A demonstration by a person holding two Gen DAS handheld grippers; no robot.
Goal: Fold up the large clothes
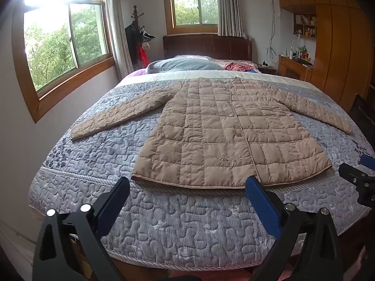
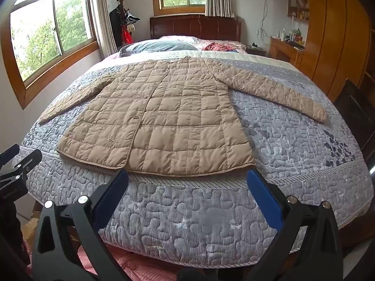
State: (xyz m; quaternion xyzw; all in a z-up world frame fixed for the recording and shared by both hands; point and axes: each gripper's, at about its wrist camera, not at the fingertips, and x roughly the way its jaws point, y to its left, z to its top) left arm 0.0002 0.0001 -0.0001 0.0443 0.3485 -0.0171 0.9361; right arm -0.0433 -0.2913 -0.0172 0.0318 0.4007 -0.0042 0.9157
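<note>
On the bed (image 1: 164, 222) the quilted coat (image 1: 222, 135) is lying flat, collar far and hem near, while your left hand-held gripper (image 1: 187, 187) and right hand-held gripper (image 2: 187, 180) are hovering wide open and empty just short of that hem.

Daylit, blown-out window (image 1: 63, 2) glare, curved fisheye edges

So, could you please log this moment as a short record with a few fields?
garment: tan quilted long coat, spread flat, front up, both sleeves out
surface: grey patterned quilted bedspread
near edge: coat hem toward both grippers
left gripper: open, above the bedspread, holding nothing
right gripper: open, above the bedspread, holding nothing
folding: not yet begun
</note>
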